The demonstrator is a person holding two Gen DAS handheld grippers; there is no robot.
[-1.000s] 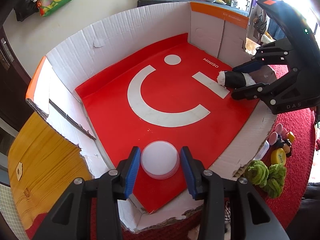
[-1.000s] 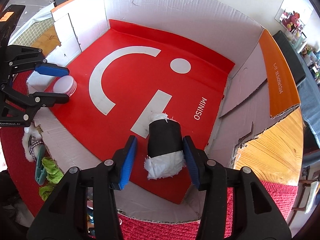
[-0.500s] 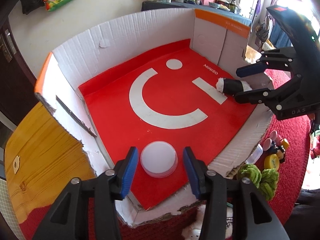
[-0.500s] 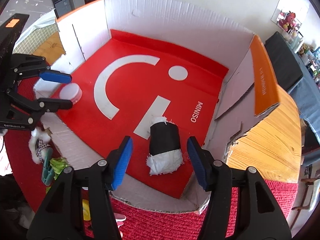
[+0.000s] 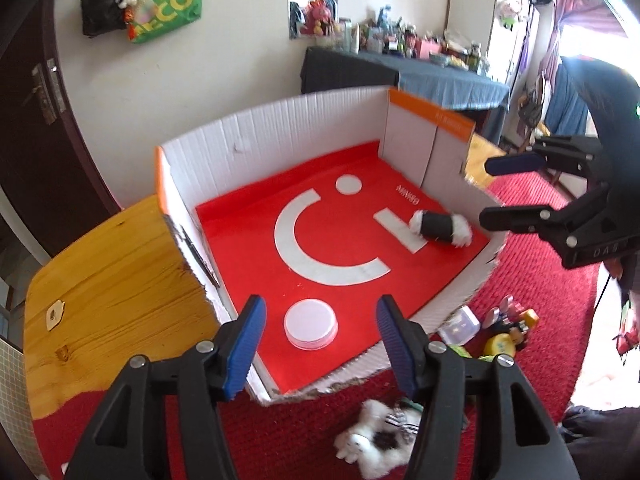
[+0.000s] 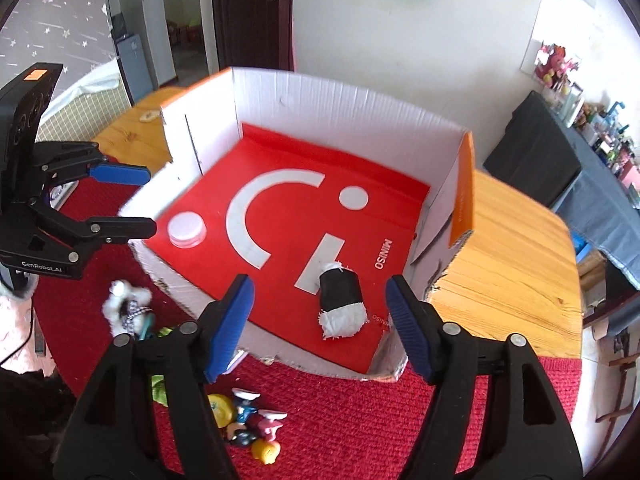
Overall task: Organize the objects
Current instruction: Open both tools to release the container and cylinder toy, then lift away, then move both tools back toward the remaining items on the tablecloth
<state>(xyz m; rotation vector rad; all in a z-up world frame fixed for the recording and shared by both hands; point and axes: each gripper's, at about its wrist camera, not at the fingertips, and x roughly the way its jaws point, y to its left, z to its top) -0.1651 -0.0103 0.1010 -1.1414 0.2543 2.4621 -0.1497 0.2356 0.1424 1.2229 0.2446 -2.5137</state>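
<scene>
Two items already sit in the box [image 5: 280, 128]: white jar [image 5: 311, 323] near corner, fur-ended black roll [image 6: 340, 300] opposite. Left gripper [image 5: 318, 344] and right gripper [image 6: 320, 320] fingers opening, nothing held. Risk: snagging the torn front wall when reaching for the plush [image 5: 376, 436] and figurines [image 6: 252, 424] crowded on the red-clothed counter [image 6: 500, 392].

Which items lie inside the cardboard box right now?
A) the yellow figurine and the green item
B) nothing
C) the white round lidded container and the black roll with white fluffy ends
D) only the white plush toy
C: the white round container and the black roll both rest on the red floor of the cardboard box; the other toys lie outside on the red cloth.
</scene>
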